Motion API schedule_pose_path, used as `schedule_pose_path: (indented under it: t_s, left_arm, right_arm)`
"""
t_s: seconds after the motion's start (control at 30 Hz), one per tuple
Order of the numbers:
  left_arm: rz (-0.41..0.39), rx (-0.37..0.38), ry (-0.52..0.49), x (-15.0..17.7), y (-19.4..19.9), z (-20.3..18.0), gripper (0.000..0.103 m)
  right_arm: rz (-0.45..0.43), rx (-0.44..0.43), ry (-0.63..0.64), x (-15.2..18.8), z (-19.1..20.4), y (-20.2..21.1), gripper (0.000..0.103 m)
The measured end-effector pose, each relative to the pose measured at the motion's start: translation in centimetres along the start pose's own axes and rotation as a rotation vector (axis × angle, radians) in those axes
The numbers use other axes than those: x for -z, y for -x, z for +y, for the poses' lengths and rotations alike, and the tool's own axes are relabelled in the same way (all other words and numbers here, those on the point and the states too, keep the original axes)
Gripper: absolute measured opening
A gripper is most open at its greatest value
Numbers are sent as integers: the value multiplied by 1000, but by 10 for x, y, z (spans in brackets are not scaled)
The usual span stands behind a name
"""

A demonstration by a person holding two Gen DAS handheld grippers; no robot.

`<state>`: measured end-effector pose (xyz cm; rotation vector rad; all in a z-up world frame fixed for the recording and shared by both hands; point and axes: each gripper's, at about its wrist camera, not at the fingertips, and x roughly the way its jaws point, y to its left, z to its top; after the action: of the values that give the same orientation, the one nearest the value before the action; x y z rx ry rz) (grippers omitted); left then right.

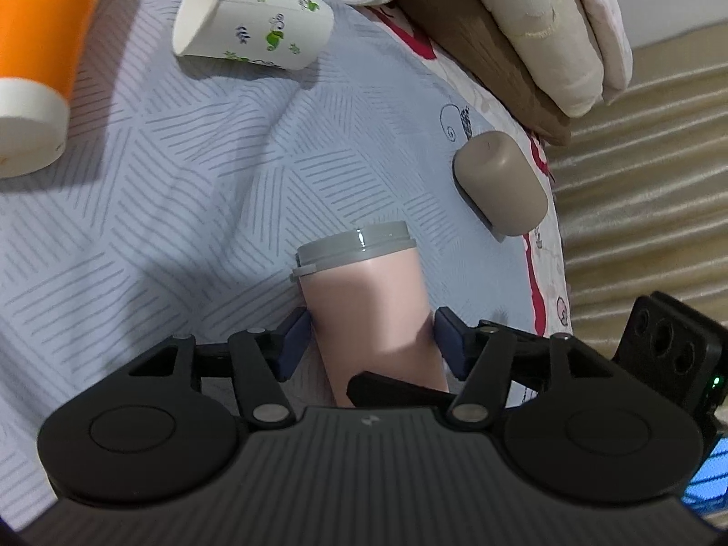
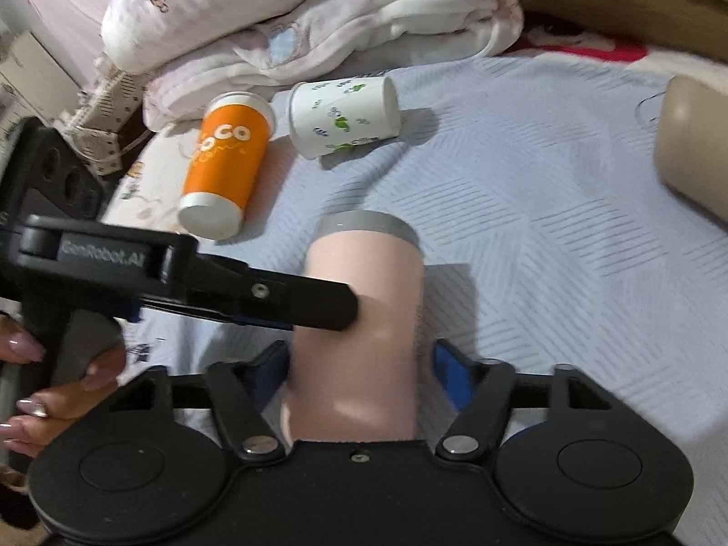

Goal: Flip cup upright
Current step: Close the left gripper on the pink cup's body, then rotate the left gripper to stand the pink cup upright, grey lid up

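Observation:
A pink cup with a grey lid (image 1: 368, 300) lies between the jaws of my left gripper (image 1: 371, 341), whose blue pads touch its sides. The right wrist view shows the same pink cup (image 2: 364, 318) between the jaws of my right gripper (image 2: 359, 377), with the left gripper's finger (image 2: 273, 300) pressed on its left side. Both grippers hold the cup above the pale blue bedspread (image 1: 182, 182), lid end pointing away.
An orange paper cup (image 2: 223, 168) and a white paper cup with green prints (image 2: 346, 116) lie on their sides further back. A beige cup (image 1: 500, 182) lies at the right near the bed's edge. Folded blankets (image 2: 295, 22) are piled behind.

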<state>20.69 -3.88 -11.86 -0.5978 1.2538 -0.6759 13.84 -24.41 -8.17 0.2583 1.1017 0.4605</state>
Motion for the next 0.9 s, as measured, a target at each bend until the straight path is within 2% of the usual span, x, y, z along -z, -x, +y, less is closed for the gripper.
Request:
schedule_pose_path:
  t_s: [0.17,0.37,0.5,0.67,0.8,0.9]
  left_arm:
    - [20,11,-15,-3,-11,-2,65]
    - [-16,-15,-102,0,-13,-18,65]
    - [-63,-34,-214,3,-7,-36,64]
    - [-111,-83,-365,10,2,-57,63]
    - [-154,-102,-436,14,8,-67,63]
    - [-206,-107,-483,16,16,-72,63]
  right_arm:
    - [17,11,9,2,1,-4,69]
    - [25,52,30,5,5,-7,68]
    - [-21,118,100,9,17,-2,68]
    - [-68,154,173,10,23,1,68]
    - [-98,177,211,11,27,2,68]
    - [-154,190,244,10,31,6,68]
